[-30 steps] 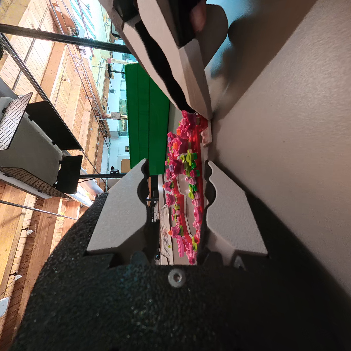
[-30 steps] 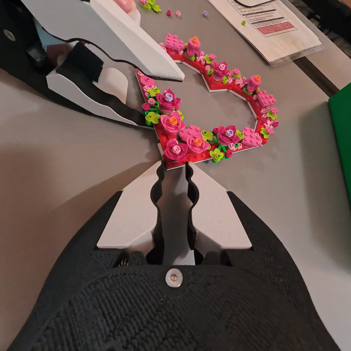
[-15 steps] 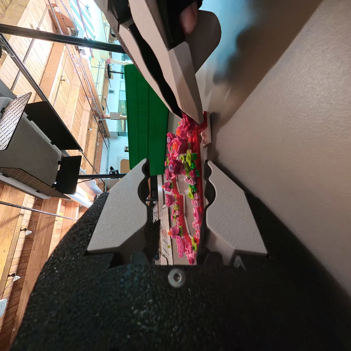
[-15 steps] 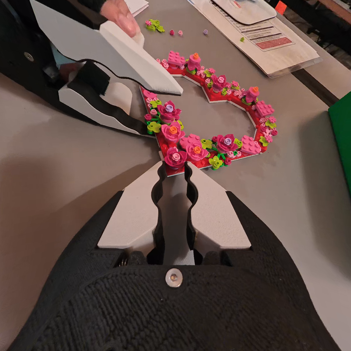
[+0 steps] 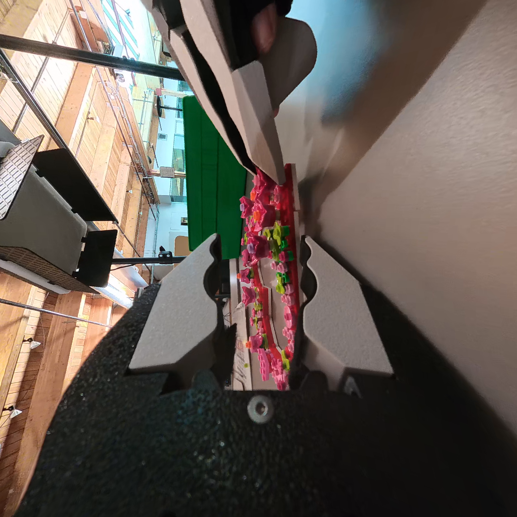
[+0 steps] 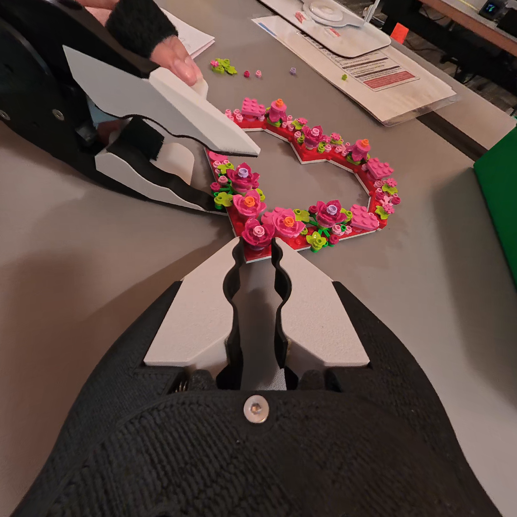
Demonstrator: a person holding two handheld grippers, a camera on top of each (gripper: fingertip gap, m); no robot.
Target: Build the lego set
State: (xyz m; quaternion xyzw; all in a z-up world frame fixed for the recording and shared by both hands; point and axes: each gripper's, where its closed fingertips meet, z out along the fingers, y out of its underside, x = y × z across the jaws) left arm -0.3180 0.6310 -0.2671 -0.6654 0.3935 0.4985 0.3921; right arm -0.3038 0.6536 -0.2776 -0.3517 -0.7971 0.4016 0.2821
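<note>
A red heart-shaped Lego frame point(image 6: 285, 222) covered with pink flowers and green leaves lies flat on the grey table point(image 6: 98, 265). My right gripper point(image 6: 256, 240) has a narrow gap, and its fingertips flank the heart's bottom point and a pink flower there. My left gripper point(image 6: 232, 179) is open at the heart's left side: one finger hangs over the frame, the other lies on the table against its edge. In the left wrist view the heart point(image 5: 291, 212) runs between my left gripper's point(image 5: 260, 240) open fingers, with the right gripper's fingertips point(image 5: 279, 176) at its far end.
Loose green leaves point(image 6: 223, 67) and small pink and purple studs point(image 6: 258, 74) lie behind the heart. A sheet in a clear sleeve point(image 6: 391, 84) lies at the back right, a green board point(image 6: 498, 201) at the right edge. A person's hand point(image 6: 181, 64) holds the left gripper. My left and right fingertips are right by each other.
My right gripper has moved forward, so its fingertips now flank the heart's bottom point instead of stopping short of it. Its gap is unchanged. The left gripper has barely moved.
</note>
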